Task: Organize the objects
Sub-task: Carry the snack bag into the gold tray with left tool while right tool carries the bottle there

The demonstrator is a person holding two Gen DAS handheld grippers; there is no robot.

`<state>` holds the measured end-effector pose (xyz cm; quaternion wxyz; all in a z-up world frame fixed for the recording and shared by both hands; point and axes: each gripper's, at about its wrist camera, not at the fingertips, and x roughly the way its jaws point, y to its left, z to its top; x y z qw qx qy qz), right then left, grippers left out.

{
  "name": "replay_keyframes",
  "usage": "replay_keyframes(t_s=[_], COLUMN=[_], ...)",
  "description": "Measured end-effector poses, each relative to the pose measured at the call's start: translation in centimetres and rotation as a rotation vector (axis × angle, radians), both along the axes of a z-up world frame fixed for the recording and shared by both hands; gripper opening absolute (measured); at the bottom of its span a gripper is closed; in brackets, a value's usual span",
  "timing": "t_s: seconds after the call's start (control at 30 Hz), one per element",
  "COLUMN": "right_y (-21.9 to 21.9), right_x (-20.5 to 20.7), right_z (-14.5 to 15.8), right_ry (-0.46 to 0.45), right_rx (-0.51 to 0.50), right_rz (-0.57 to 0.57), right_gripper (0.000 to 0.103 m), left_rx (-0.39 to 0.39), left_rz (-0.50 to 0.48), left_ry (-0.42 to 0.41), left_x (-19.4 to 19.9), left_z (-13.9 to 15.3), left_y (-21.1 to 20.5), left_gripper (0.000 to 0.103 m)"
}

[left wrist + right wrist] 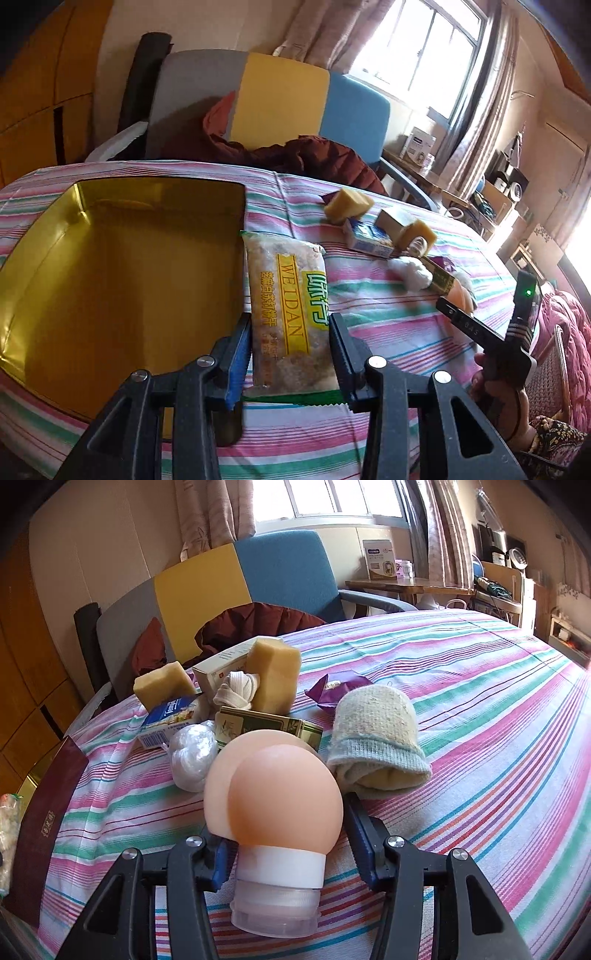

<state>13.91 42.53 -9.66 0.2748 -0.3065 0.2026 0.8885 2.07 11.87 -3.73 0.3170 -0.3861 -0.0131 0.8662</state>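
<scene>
While the left gripper [290, 354] clamps both sides of the WEIDAN snack packet [286, 314], that packet stretches away toward twelve o'clock, lying on the striped bedsheet [369, 306] right against the wall of the open gold-lined box [110, 277] at its nine o'clock. Further out at one o'clock sit a yellow sponge block [349, 205], a blue-and-white carton [367, 236], a second sponge block [419, 234] and a white wad [413, 273], all bunched close together. Over to the right gripper [284, 845]: its jaws stand apart on either side of the peach squeeze bottle [277, 790], which lies with its white collar and clear cap pointing back at the camera; whether the pads actually press it, I cannot tell. Just beyond at one o'clock lies a rolled sock [376, 738], touching or nearly touching the bottle. At eleven o'clock there's a crumpled plastic ball [192, 753], then a green box [266, 723], a knotted white cloth [238, 690] and a purple wrapper [336, 690]. At nine o'clock a dark red lid [44, 823] leans at the frame's edge.
</scene>
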Motion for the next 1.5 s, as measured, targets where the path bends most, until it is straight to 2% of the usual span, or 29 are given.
replay_keyframes(t_s=[0.13, 0.37, 0.47, 0.7, 0.97, 1.07, 1.23, 1.33, 1.43, 1.5], right_y=[-0.6, -1.0, -2.2, -7.9, -13.9, -16.1, -19.8, -22.3, -25.0, -26.8], right_x=[-0.5, 0.3, 0.1, -1.5, -3.3, -3.9, -5.6, -6.9, -8.5, -9.8], right_z=[0.2, 0.7, 1.7, 5.6, 7.7, 7.9, 8.2, 8.4, 8.3, 8.1], right_ry=[-0.036, 0.009, 0.025, 0.079, 0.106, 0.101, 0.087, 0.069, 0.038, 0.001], right_rx=[0.03, -0.052, -0.044, 0.083, 0.14, 0.153, 0.139, 0.128, 0.099, 0.073], right_rz=[0.014, 0.001, 0.029, 0.191, 0.396, 0.475, 0.637, 0.74, 0.83, 0.878], right_gripper=[0.051, 0.049, 0.049, 0.049, 0.049, 0.049, 0.049, 0.049, 0.049, 0.049], left_rx=[-0.007, -0.061, -0.087, -0.156, -0.282, -0.226, -0.027, 0.038, 0.102, 0.108], left_rz=[0.092, 0.211, 0.258, 0.339, 0.45, 0.474, 0.57, 0.647, 0.684, 0.701], left_ry=[-0.041, -0.119, -0.151, -0.167, -0.15, -0.142, -0.124, -0.118, -0.108, -0.093], left_x=[-2.4, -6.3, -7.7, -9.6, -10.9, -10.4, -9.5, -9.0, -8.6, -8.4], left_z=[-0.4, -1.6, -2.3, -3.4, -3.6, -2.7, -0.2, 1.0, 2.0, 2.6], left_y=[-3.2, -8.0, -10.1, -13.5, -15.1, -15.9, -18.2, -19.5, -20.4, -20.6], left_gripper=[0.04, 0.04, 0.04, 0.04, 0.045, 0.045, 0.046, 0.046, 0.046, 0.046])
